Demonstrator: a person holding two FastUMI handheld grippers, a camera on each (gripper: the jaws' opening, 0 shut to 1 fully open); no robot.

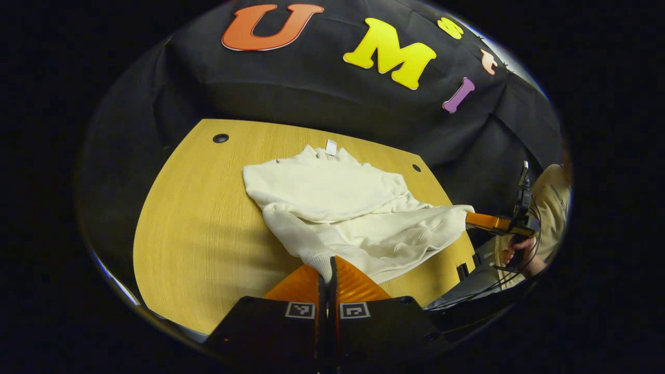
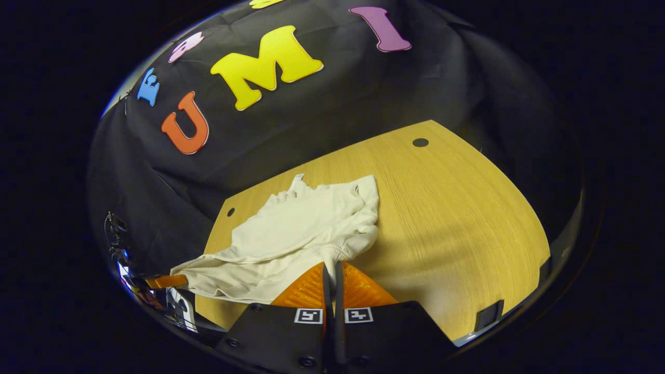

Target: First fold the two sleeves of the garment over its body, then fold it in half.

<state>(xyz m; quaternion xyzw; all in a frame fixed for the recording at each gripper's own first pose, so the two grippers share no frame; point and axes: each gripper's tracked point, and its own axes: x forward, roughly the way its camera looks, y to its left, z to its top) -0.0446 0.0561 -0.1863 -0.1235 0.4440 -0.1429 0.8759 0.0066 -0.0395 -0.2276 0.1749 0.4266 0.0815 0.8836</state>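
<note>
A cream sweatshirt [image 1: 332,202] lies on the wooden table [image 1: 197,228], collar and white tag toward the booth wall. Its sleeves look folded in over the body. In the left gripper view my left gripper [image 1: 328,264] is shut on a ribbed edge of the near end, which is raised off the table. Farther right in that view, the right gripper [image 1: 483,221] pinches the other near corner, held by a hand [image 1: 519,249]. In the right gripper view my right gripper [image 2: 332,266] is shut on the sweatshirt [image 2: 301,228], and the left gripper [image 2: 166,281] shows at the far left.
The table has round cable holes [image 1: 220,138] near its back corners. Bare wood [image 2: 457,218] spreads to the right of the garment in the right gripper view. A person in a beige top [image 1: 553,202] stands at the table's near side.
</note>
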